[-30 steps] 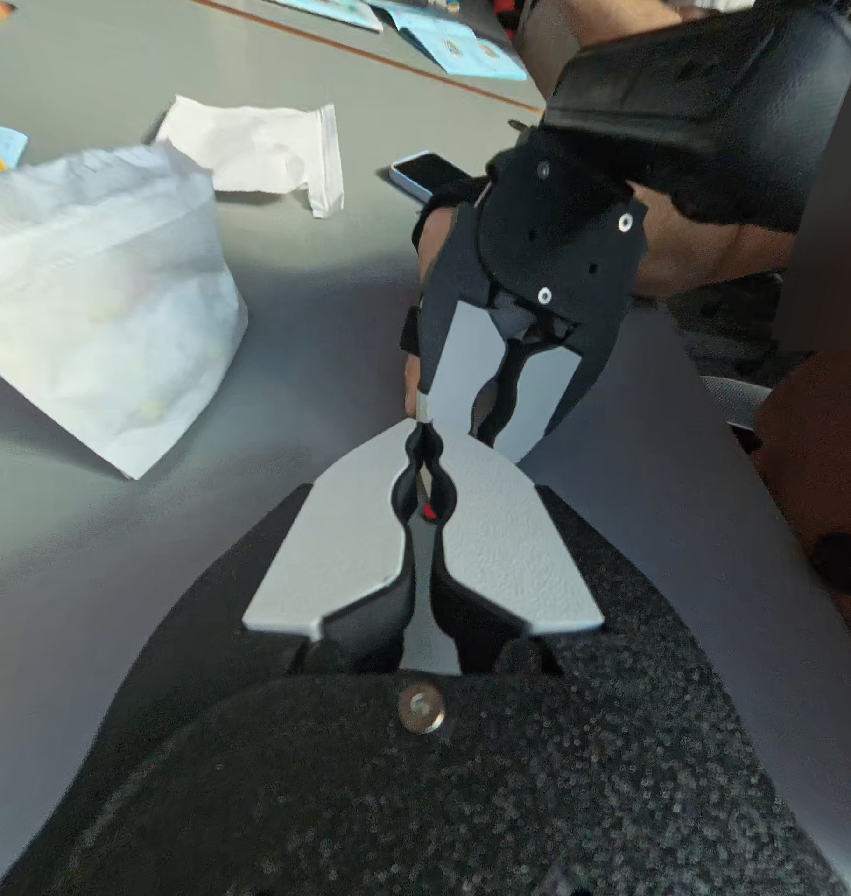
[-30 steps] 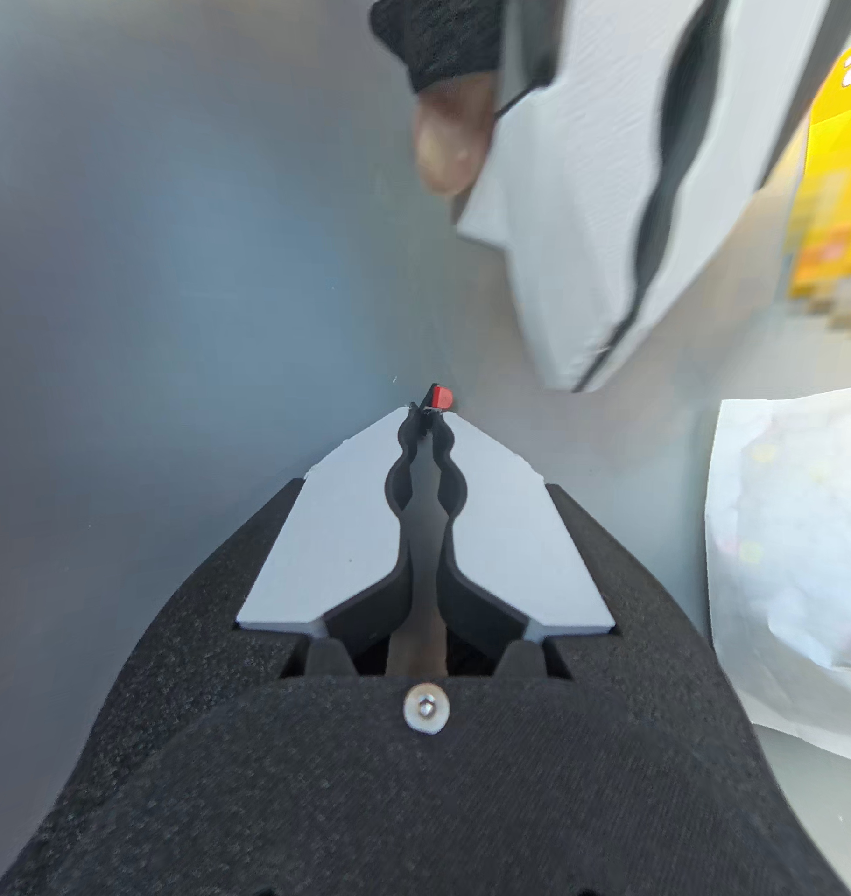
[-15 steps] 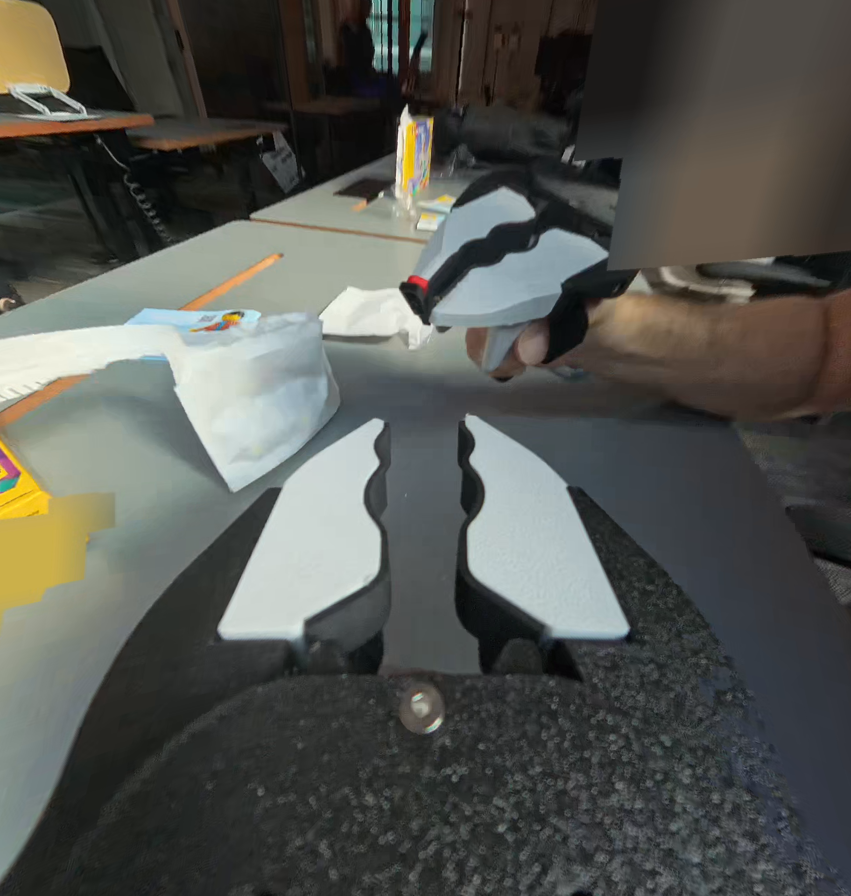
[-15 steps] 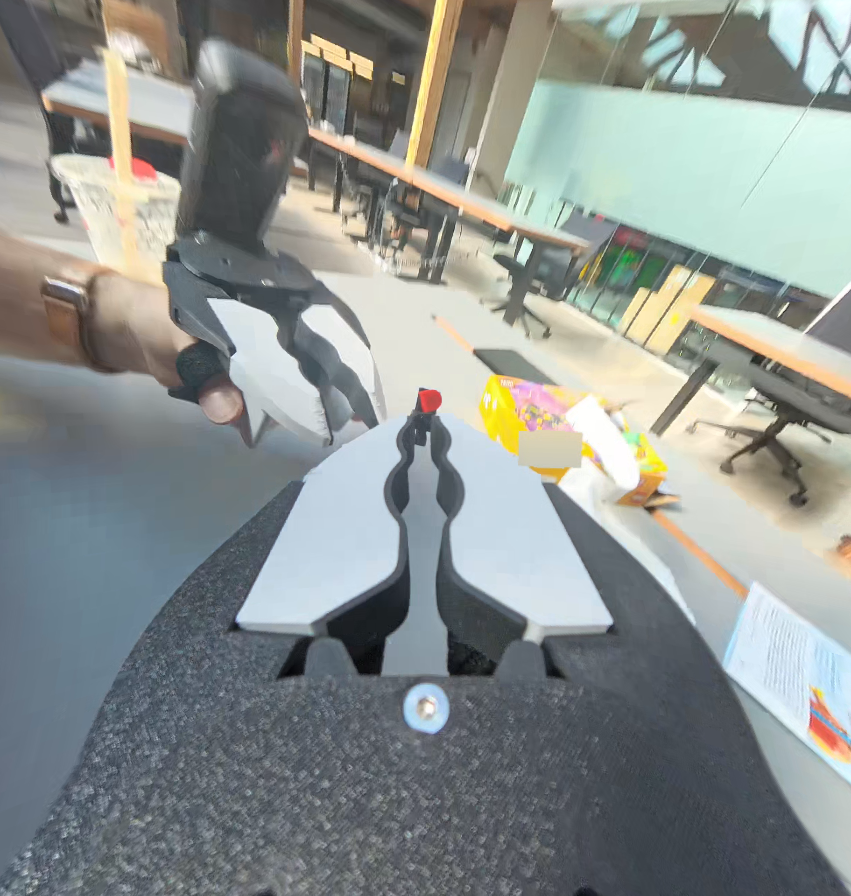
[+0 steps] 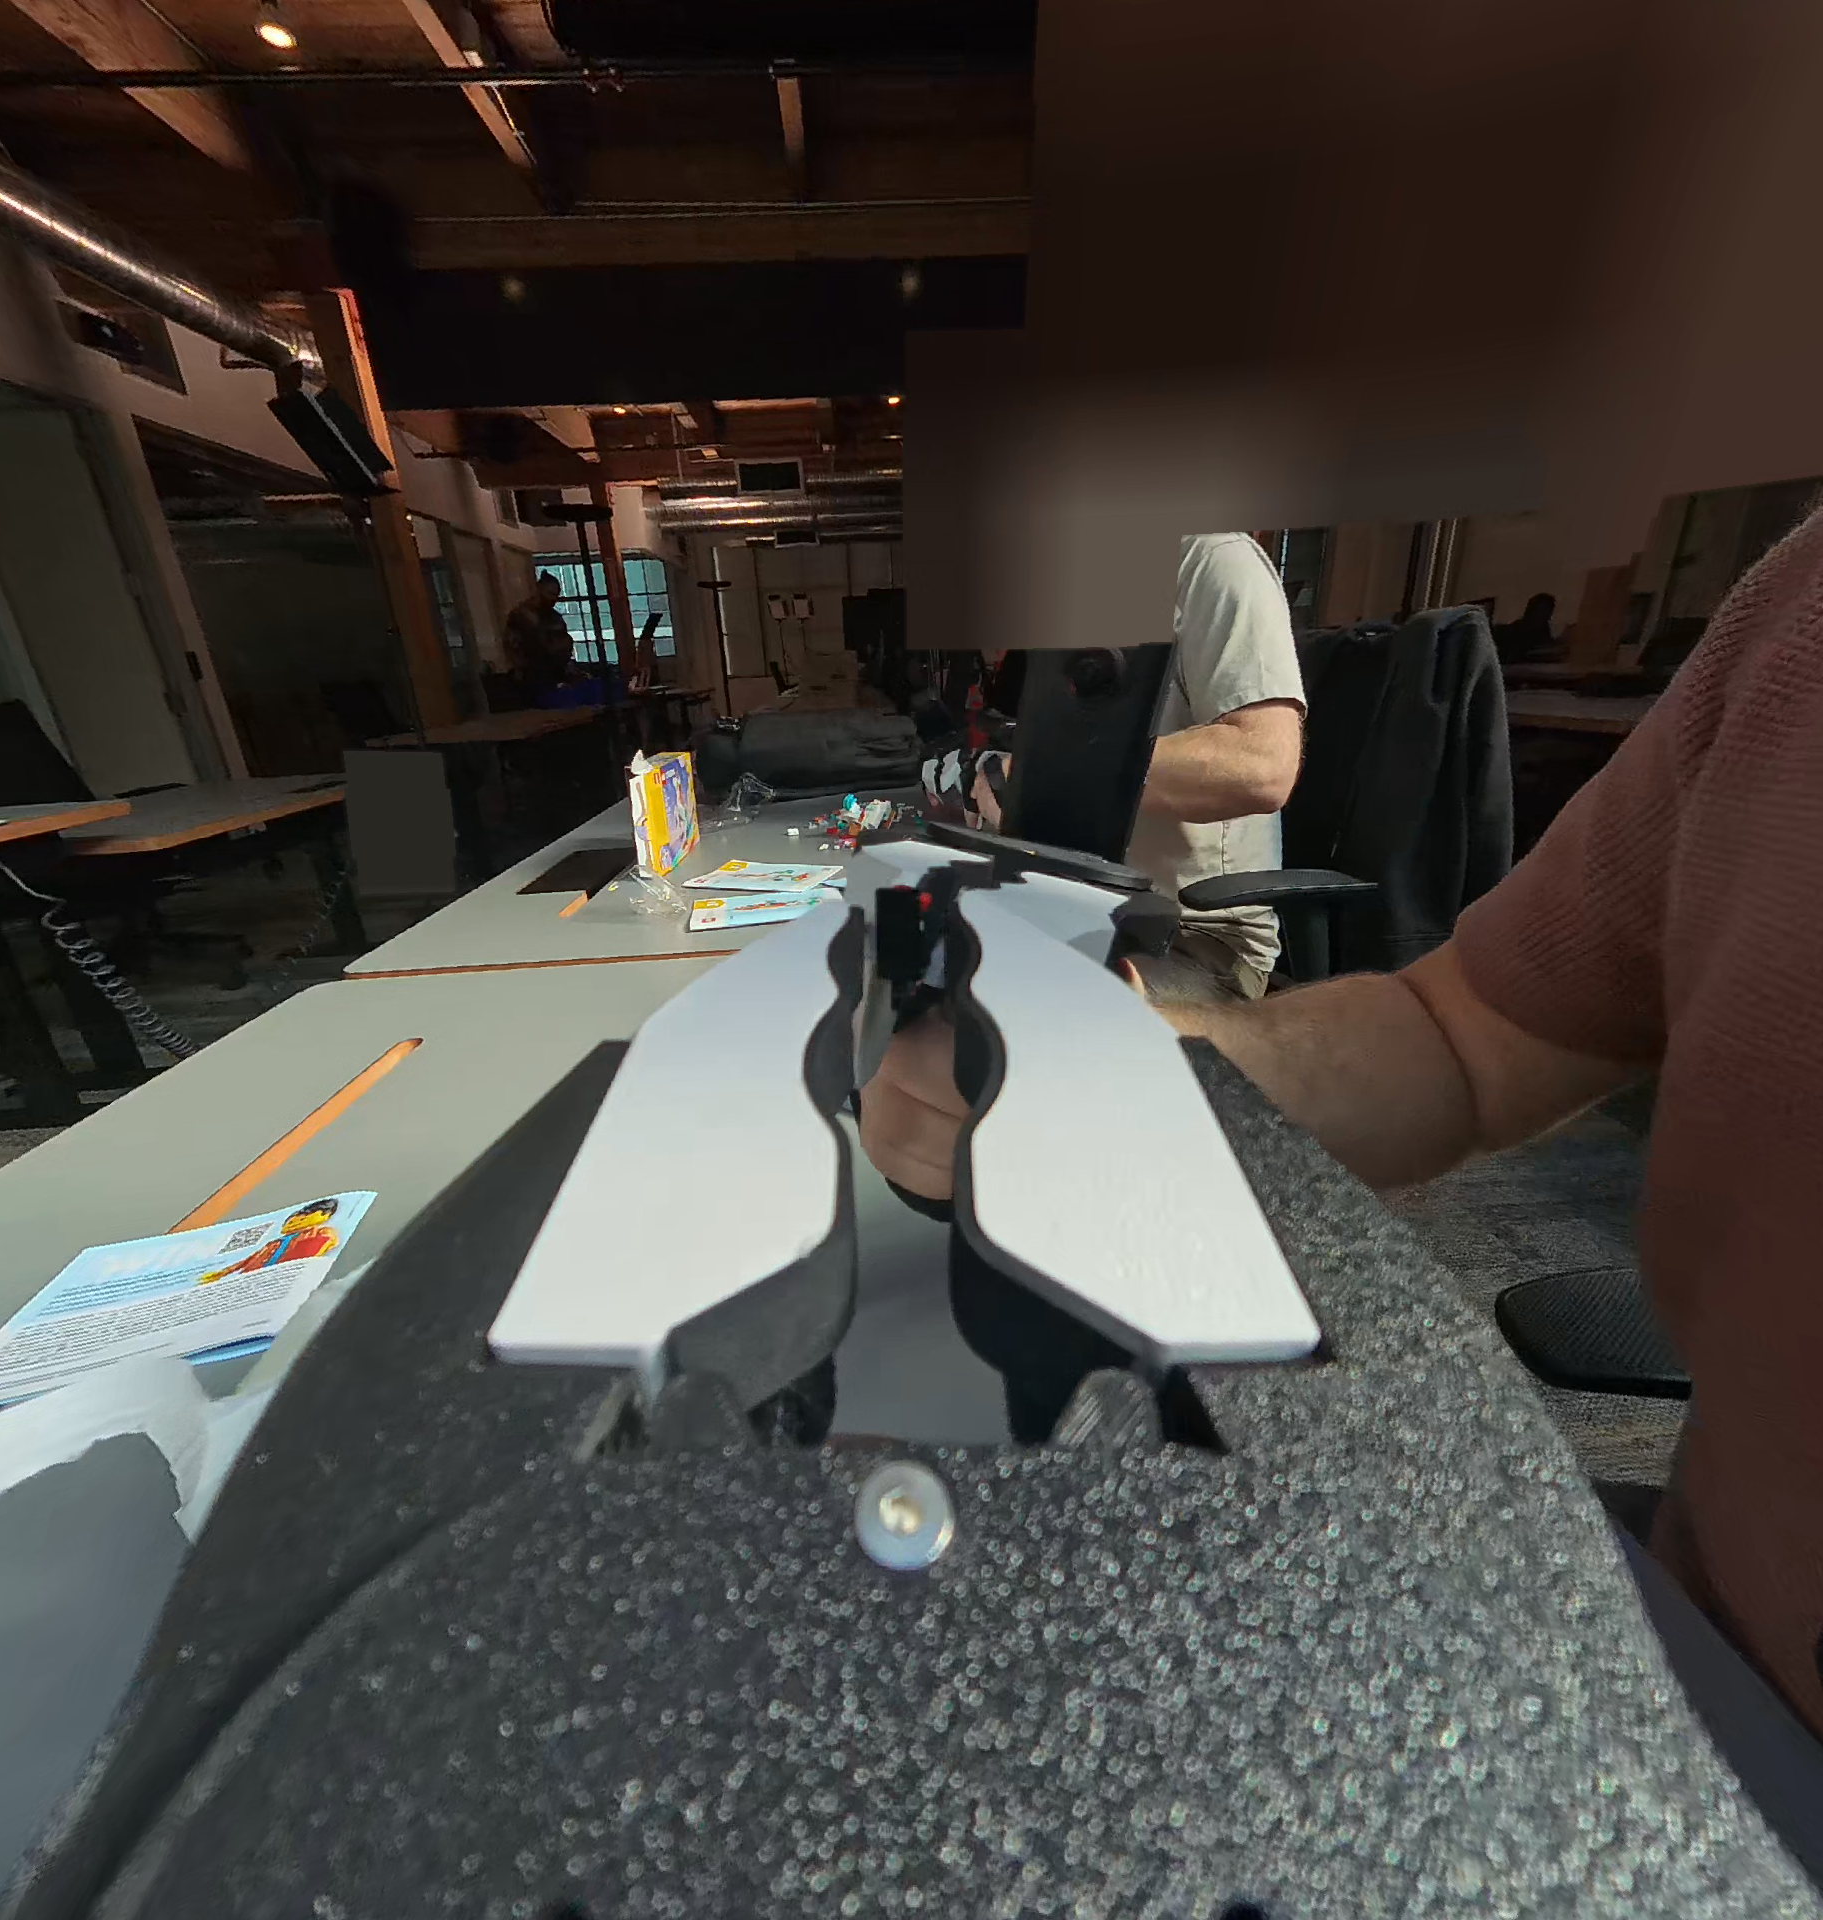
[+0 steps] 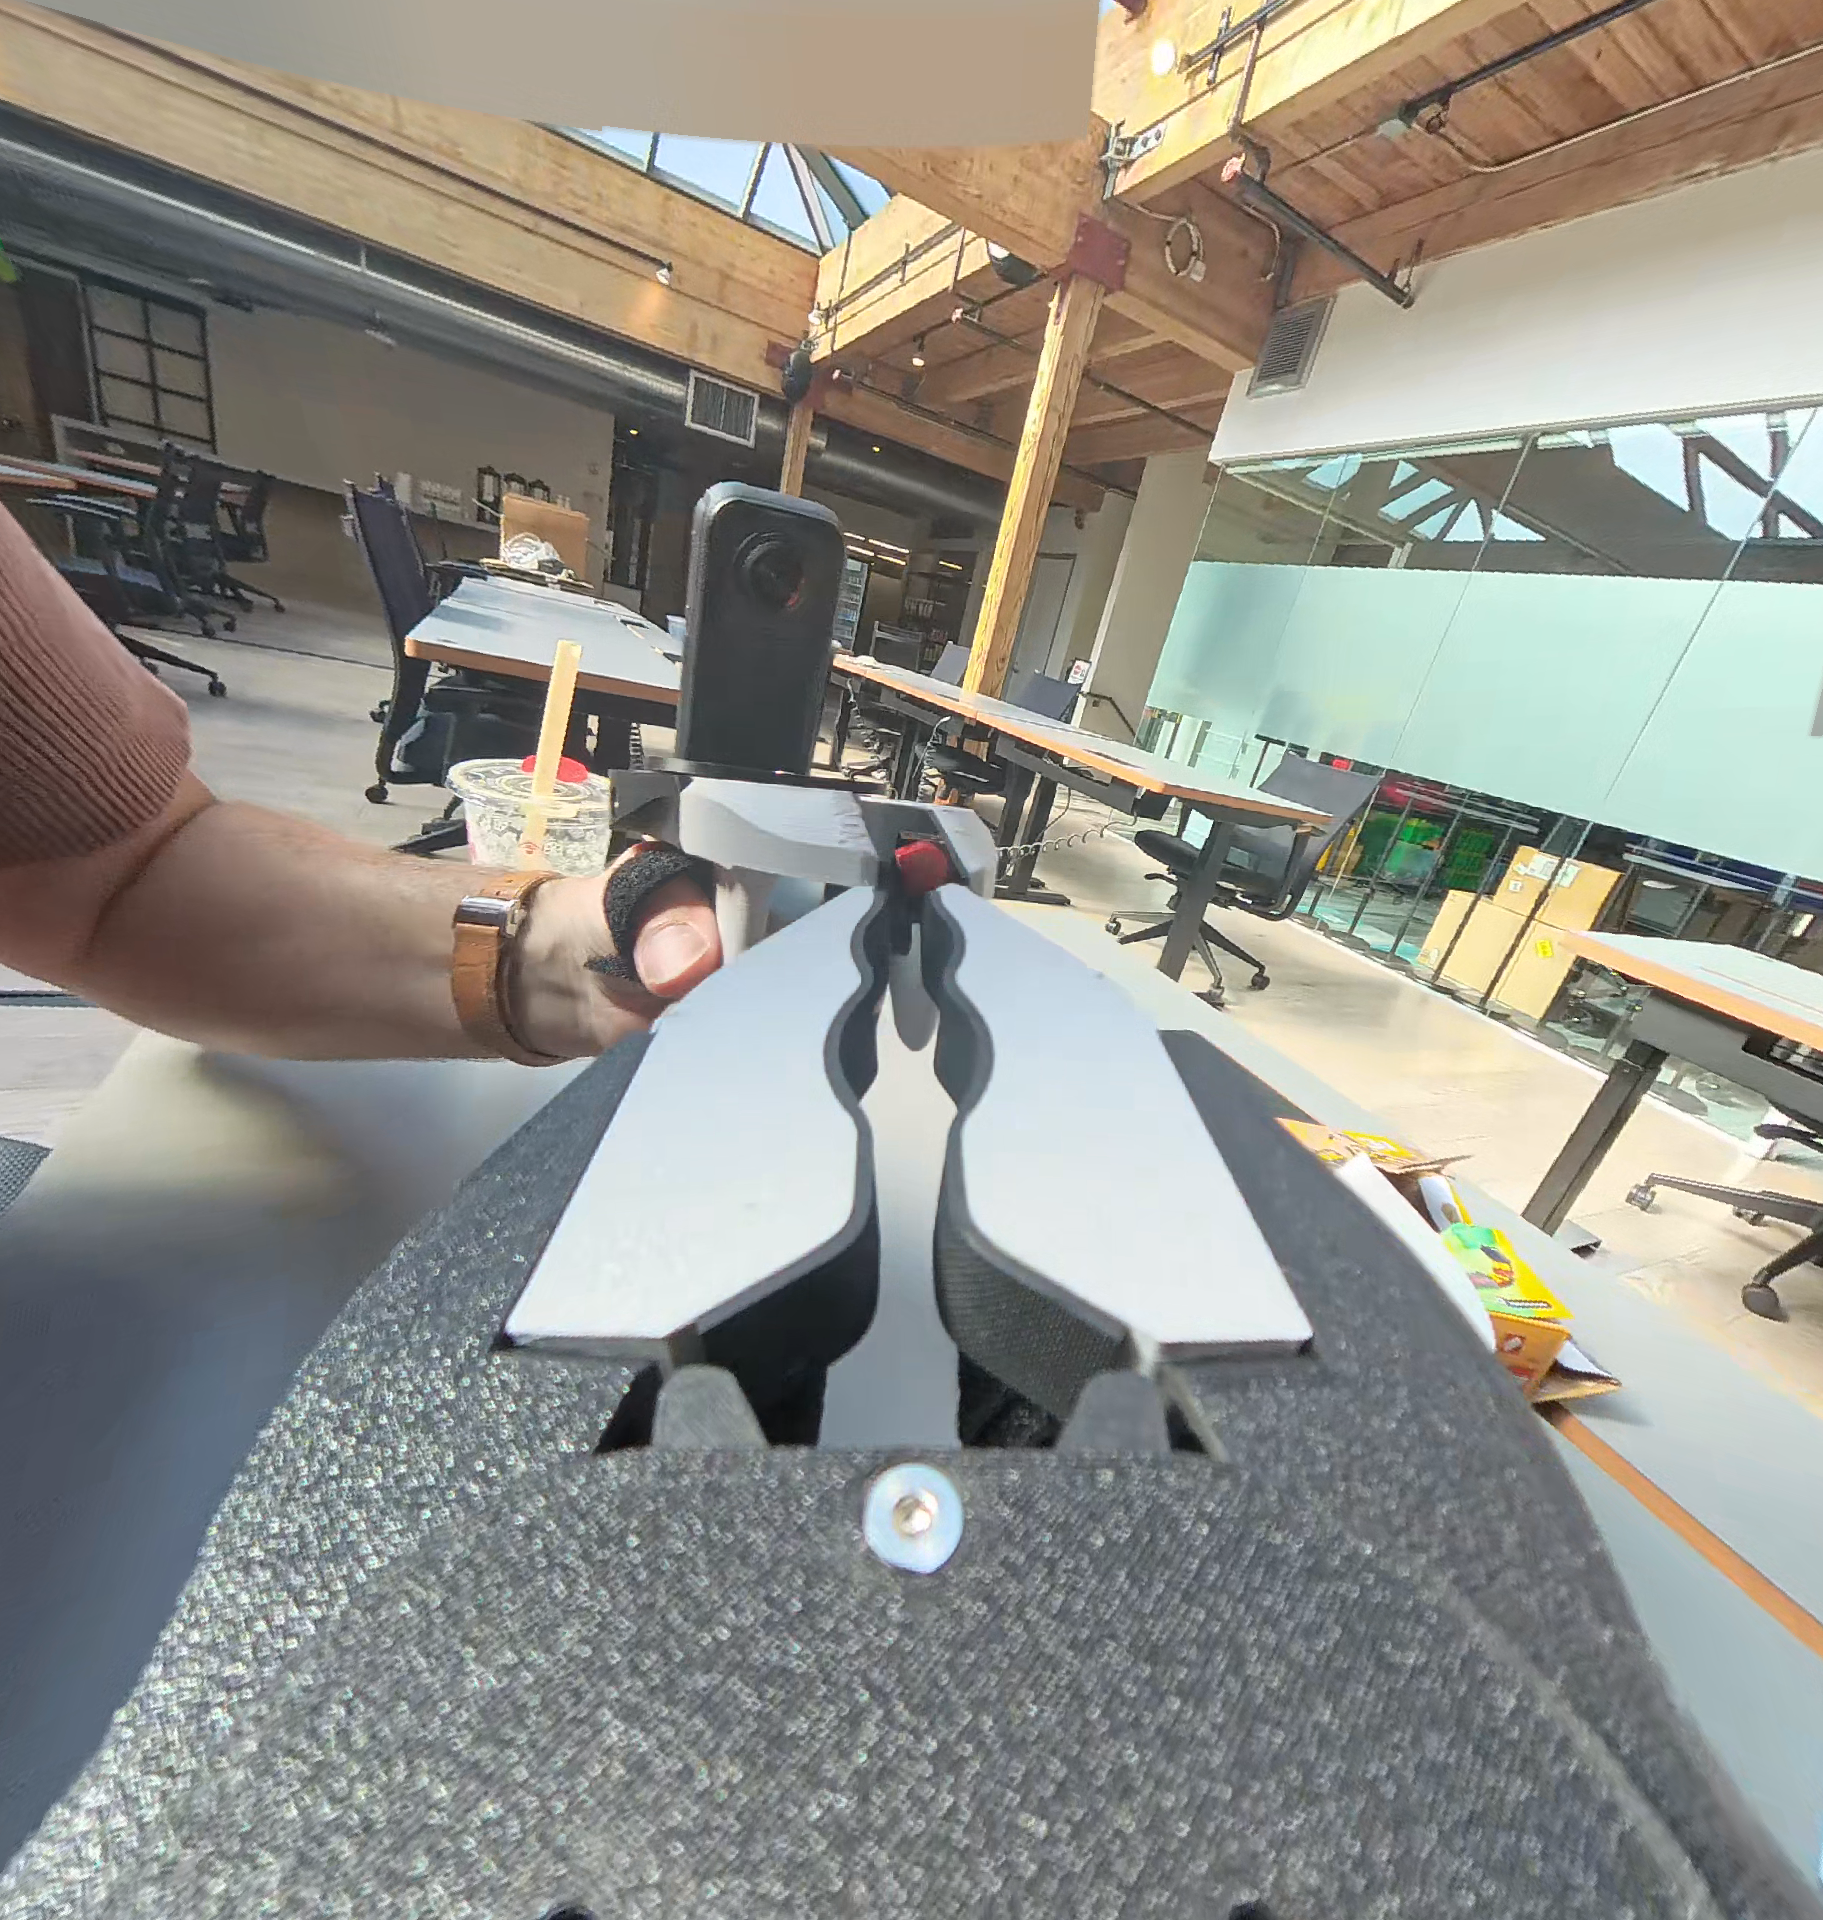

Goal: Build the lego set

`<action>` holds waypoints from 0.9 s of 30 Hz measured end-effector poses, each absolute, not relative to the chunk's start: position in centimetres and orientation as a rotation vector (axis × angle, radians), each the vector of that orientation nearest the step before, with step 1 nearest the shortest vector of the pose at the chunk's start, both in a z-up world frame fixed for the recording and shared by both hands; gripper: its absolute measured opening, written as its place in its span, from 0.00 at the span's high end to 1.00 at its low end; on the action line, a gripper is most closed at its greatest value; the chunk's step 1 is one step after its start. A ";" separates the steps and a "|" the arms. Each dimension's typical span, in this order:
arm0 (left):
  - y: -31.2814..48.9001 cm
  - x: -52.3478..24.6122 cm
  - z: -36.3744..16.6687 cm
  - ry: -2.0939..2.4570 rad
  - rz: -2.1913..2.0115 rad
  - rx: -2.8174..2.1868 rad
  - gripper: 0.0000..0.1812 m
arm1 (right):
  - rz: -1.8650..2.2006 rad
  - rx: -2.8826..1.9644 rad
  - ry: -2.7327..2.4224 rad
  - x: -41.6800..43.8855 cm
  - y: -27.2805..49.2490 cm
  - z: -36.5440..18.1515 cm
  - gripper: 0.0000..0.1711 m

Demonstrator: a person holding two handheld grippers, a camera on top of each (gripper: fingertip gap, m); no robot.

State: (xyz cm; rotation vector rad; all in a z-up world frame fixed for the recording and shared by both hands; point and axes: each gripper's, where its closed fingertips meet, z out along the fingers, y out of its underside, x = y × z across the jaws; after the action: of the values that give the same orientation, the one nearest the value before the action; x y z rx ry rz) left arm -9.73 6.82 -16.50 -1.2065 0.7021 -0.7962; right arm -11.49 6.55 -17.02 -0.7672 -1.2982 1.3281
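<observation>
The right claw [image 6: 905, 914] is pinched on a small red lego piece [image 6: 917, 864] at its tips. The left claw [image 5: 902, 940] is partly open, its tips around that piece, both up above the grey worktop [image 5: 533, 997]. A booklet [image 5: 169, 1294] lies near left.

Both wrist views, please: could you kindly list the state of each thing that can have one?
Right gripper: shut on the lego piece.
Left gripper: jaws parted either side of that piece; grip unclear.
Yellow box: lying down, flap open.
Drink cup: lidded, straw in.
Booklet: lying flat, closed.
</observation>
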 end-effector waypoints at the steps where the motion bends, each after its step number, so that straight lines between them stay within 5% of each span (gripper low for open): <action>1: 6.8 -9.7 -16.4 0.723 -0.794 -1.207 0.93 | 1.334 -0.770 -1.321 -11.5 6.3 -17.0 0.97; 13: 5.4 -10.7 -13.3 0.795 -0.639 -1.080 0.95 | 1.325 -0.776 -1.266 -10.4 7.2 -13.9 0.93; 19: 4.5 -11.6 -11.7 0.494 -1.475 -1.192 0.96 | 0.649 -0.419 -1.499 -11.0 5.0 -12.9 0.94; 27: 3.3 -10.8 -12.4 0.552 -1.518 -1.253 0.96 | 0.407 -0.205 -1.629 -12.1 3.8 -12.7 0.93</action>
State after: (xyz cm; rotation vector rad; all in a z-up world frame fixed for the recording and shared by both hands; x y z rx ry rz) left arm -10.78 3.29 -12.41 -1.2531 0.5519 -1.5181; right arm -12.12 3.77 -12.68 -0.2049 -1.6294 0.4069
